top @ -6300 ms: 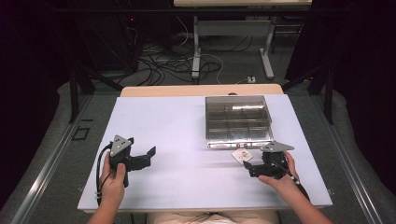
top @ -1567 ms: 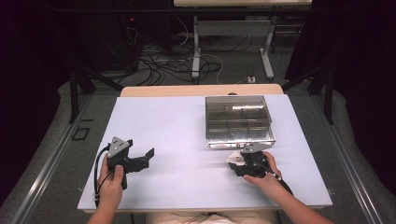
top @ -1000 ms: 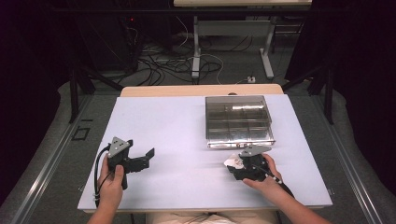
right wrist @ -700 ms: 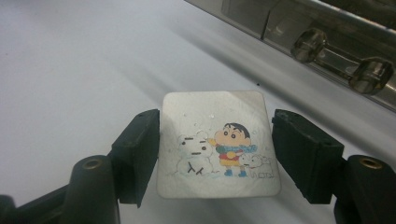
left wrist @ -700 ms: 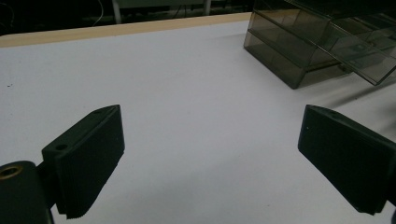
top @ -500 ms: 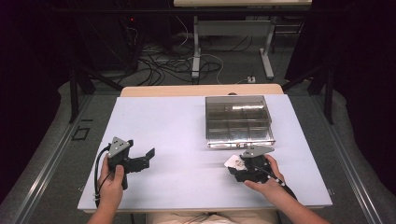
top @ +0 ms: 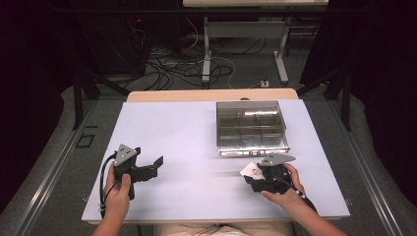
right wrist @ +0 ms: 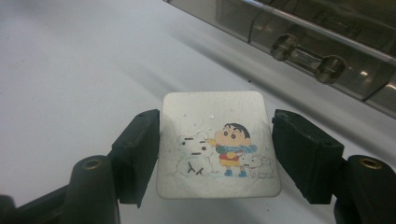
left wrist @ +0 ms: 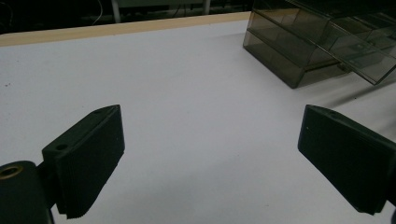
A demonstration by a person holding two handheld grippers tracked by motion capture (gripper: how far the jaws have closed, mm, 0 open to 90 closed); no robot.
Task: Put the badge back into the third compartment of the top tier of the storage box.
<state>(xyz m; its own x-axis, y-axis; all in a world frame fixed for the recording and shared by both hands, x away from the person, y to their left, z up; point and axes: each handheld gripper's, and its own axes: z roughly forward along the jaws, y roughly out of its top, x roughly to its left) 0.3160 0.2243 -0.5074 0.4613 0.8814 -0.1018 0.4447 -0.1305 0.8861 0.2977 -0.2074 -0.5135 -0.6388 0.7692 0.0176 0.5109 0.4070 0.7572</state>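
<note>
A thin, light, stiff and probably slippery picture card (right wrist: 218, 144) is being clamped by its two side edges in the right gripper (right wrist: 215, 154), near the table's (top: 187, 128) front-right corner, beside the clear compartment box (top: 251, 127), while the left gripper (left wrist: 210, 154) is being held open.

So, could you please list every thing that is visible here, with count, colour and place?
card: one, white with a cartoon drawing, between the right gripper's jaws
compartment box: one, clear smoky grey, far right part of the table
table: one, white top with a wooden far edge
cables: several, black and white, on the floor beyond the table
left gripper: one, black, jaws apart, nothing between them
right gripper: one, black, closed on the card's side edges
</note>
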